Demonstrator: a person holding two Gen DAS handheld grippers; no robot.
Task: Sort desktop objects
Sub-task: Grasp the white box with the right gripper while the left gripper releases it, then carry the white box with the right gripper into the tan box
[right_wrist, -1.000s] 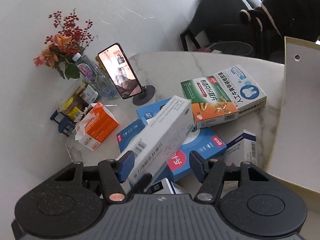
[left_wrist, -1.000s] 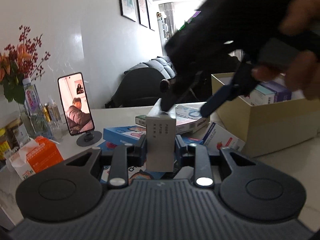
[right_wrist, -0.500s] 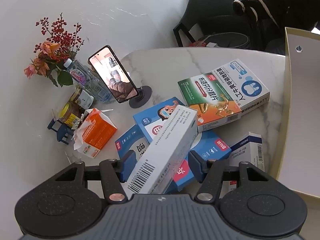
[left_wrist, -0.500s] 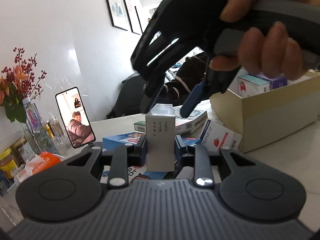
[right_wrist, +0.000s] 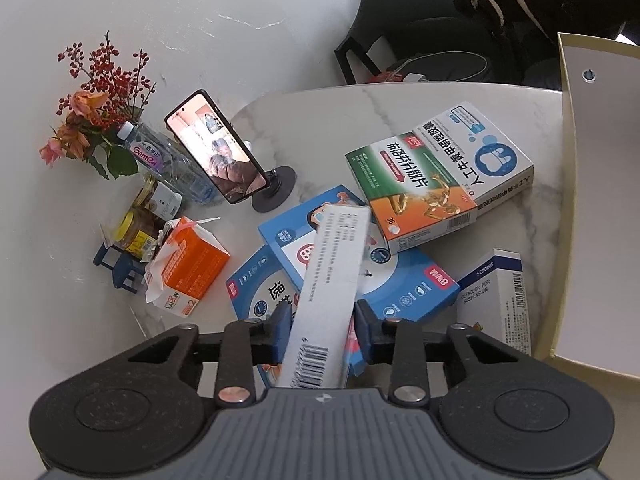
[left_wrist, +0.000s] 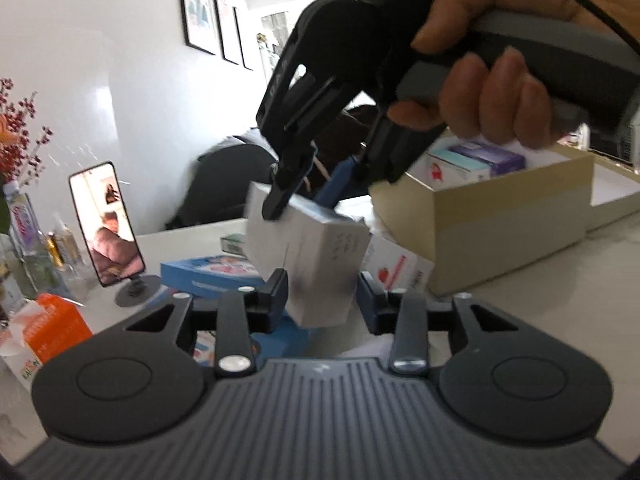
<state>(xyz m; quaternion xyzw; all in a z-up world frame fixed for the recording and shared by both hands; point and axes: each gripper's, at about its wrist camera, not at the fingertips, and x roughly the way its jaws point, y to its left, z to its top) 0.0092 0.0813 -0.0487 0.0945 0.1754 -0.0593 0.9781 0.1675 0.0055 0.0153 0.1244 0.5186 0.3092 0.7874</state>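
A long white medicine box (right_wrist: 332,264) with a barcode is clamped between the fingers of my right gripper (right_wrist: 320,328), above the pile on the marble table (right_wrist: 400,108). In the left wrist view the same white box (left_wrist: 316,248) sits tilted between the parted fingers of my left gripper (left_wrist: 322,296), with small gaps at its sides. A hand holds the right gripper (left_wrist: 302,200) above it, pinching the box's far part. The beige cardboard box (left_wrist: 508,224) stands to the right with several packs inside.
Blue packs (right_wrist: 408,288), a green-orange pack (right_wrist: 416,184) and a white pack (right_wrist: 496,296) lie under the held box. A phone on a stand (right_wrist: 218,156), an orange carton (right_wrist: 192,264), jars, a bottle and flowers (right_wrist: 92,104) stand left. The cardboard box wall (right_wrist: 600,200) is right.
My right gripper has come down and shut on the white box. My left gripper's fingers have spread a little, and the box now sits tilted between them.
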